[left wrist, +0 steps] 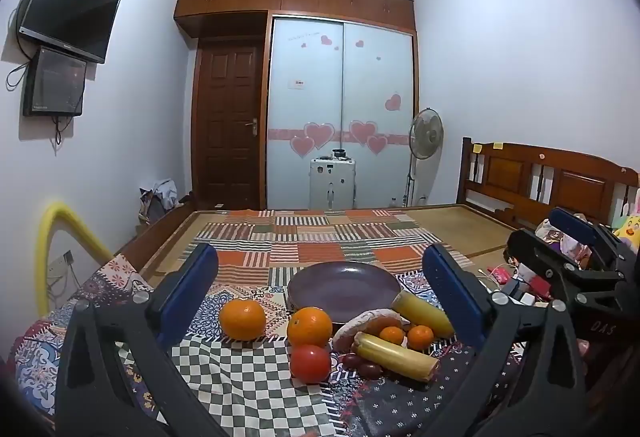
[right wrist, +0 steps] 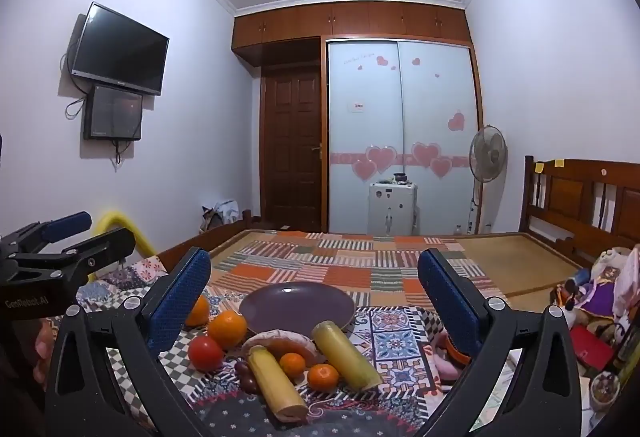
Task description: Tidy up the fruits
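Purple plate (left wrist: pixel 344 287) sits bare behind the fruit; left claw (left wrist: pixel 320 287) and right claw (right wrist: pixel 314 295) gape apart.

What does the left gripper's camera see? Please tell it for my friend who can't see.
An open left hand-held gripper faces fruit on a patterned bedspread: two oranges, a tomato, two tangerines and yellow stalks, before an empty purple plate.

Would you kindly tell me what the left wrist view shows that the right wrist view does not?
Only the left wrist view shows the far-left orange whole, plus the right tongs from outside. Only the right wrist view shows the stuffed toys clearly, and the left tongs from outside. Both show the empty purple plate, tomato and two yellow pieces.
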Available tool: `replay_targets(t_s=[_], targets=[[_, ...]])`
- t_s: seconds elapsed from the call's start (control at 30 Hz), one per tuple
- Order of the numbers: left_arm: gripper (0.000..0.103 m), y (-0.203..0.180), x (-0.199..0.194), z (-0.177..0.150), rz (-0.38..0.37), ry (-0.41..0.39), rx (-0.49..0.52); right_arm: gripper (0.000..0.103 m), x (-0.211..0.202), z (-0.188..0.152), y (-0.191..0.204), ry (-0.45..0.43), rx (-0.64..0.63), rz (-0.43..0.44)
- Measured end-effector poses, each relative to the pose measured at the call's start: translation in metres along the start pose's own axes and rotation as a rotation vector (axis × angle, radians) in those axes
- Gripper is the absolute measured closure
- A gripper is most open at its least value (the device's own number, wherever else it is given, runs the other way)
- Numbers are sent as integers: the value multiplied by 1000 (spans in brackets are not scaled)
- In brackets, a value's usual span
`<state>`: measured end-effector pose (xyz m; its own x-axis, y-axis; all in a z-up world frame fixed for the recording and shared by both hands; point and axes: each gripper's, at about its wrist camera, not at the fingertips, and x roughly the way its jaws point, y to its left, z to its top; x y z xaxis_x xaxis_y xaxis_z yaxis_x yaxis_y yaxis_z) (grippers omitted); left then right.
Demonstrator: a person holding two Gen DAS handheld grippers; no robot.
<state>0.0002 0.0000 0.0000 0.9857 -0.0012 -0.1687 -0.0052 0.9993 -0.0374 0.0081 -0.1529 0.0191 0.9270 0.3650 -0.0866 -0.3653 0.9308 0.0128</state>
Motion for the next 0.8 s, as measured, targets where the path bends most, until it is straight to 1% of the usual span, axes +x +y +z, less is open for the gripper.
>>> replay_targets(t_s=[0.33,0.37,0.4,0.53,0.57,0.8], targets=[[0,-4,1,2,-5,5,-7,0,-3,2,1,6,1,-1],[0,-4,-2,0,-8,4,-6,0,-3,2,1,6,1,-2],[0,-1,-6,5,-7,7,-13,0,-5,5,1,6,2,-1],[0,-2,-10,8,-5,3,-5,0,-7,7,2,2,4,-1],[0,-2,-5,1,-8,1,-4,0,-7,8,2,2,2,-1],[0,-2,-9,2,-13,-2,-9,0,-13,11,3,-7,10,4]])
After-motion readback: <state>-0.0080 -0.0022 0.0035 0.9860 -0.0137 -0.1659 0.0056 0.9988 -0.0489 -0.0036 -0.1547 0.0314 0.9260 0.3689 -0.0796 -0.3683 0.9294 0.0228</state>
